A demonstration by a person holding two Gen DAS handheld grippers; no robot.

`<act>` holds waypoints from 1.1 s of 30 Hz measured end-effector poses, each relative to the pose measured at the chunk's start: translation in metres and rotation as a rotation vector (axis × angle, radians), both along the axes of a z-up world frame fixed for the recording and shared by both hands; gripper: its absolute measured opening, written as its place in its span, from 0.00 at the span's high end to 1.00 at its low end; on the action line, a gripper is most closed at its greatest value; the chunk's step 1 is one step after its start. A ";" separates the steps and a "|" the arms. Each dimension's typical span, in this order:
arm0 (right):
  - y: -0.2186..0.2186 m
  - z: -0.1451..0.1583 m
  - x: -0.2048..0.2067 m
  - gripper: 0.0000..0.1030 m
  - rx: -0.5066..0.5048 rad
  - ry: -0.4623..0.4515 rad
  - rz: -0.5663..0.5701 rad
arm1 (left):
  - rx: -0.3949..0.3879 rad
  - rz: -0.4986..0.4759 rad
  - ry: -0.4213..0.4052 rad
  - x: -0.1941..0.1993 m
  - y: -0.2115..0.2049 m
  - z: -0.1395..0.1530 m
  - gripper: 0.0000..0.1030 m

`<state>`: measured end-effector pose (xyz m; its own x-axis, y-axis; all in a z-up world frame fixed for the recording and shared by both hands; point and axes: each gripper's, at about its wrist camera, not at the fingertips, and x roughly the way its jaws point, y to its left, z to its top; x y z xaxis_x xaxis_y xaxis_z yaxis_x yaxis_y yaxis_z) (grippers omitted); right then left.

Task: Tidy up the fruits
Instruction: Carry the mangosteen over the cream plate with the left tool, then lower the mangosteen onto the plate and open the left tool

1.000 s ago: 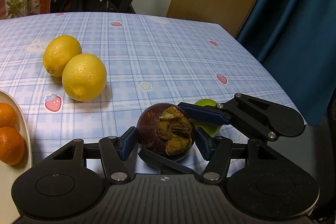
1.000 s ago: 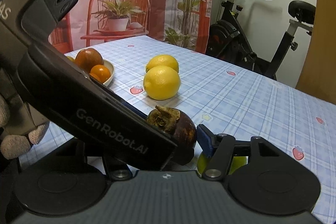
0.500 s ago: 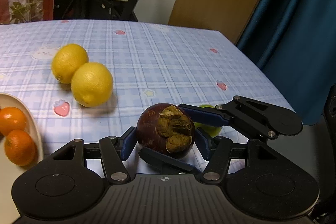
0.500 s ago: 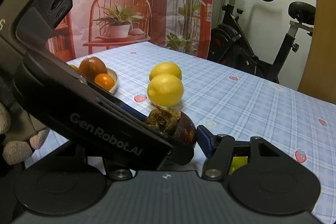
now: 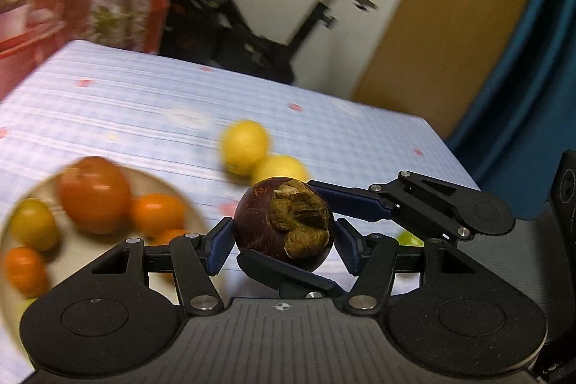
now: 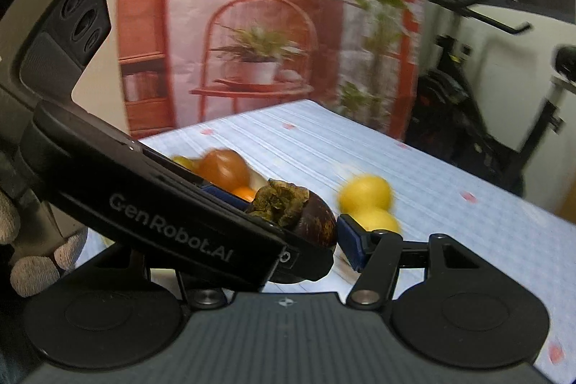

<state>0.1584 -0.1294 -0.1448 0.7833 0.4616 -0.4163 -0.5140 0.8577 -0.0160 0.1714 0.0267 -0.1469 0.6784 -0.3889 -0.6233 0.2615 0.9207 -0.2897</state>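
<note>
Both grippers close on one mangosteen [image 5: 282, 222]: the left gripper [image 5: 282, 240] presses its blue ribbed pads [image 5: 217, 245] against the fruit at 9 and 3 o'clock, and the right gripper [image 5: 316, 233] comes in from 3 o'clock, one finger over the fruit and one under it. In the right wrist view the left gripper's black body hides much of the fruit and the right gripper's [image 6: 306, 236] near finger, so only one blue pad [image 6: 347, 240] shows, touching the fruit's side.

Round and dark maroon, the mangosteen has a smooth, faintly speckled rind and a dry, crinkled olive-brown cap. It is held above the table [image 5: 126, 110], which wears a pale blue checked cloth dotted with small red marks.

Two smooth yellow lemons [image 5: 244, 146] lie touching each other at 12 o'clock behind the fruit. At 9 o'clock a pale round plate [image 5: 72, 258] carries one large reddish-orange fruit [image 5: 95, 195], three small oranges [image 5: 156, 213] and one yellowish fruit [image 5: 32, 225], all blurred. One green fruit [image 5: 408, 238] peeks out at 3 o'clock. A gloved hand [image 6: 32, 254] grips the left gripper's handle.
</note>
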 end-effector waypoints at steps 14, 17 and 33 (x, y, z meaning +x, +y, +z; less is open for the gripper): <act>0.109 -0.014 0.053 0.40 -0.009 0.038 0.238 | 0.002 0.255 0.044 -0.010 0.096 -0.006 0.39; 0.116 -0.018 0.061 0.40 -0.014 0.052 0.251 | -0.001 0.272 0.051 -0.013 0.100 -0.008 0.39; 0.125 -0.031 0.069 0.39 -0.026 0.099 0.248 | 0.041 0.302 -0.002 -0.017 0.097 -0.013 0.41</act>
<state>0.2271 -0.0047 -0.1754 0.6025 0.6224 -0.4997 -0.7085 0.7053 0.0243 0.1543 0.1235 -0.1599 0.7607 -0.1438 -0.6330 -0.0253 0.9679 -0.2502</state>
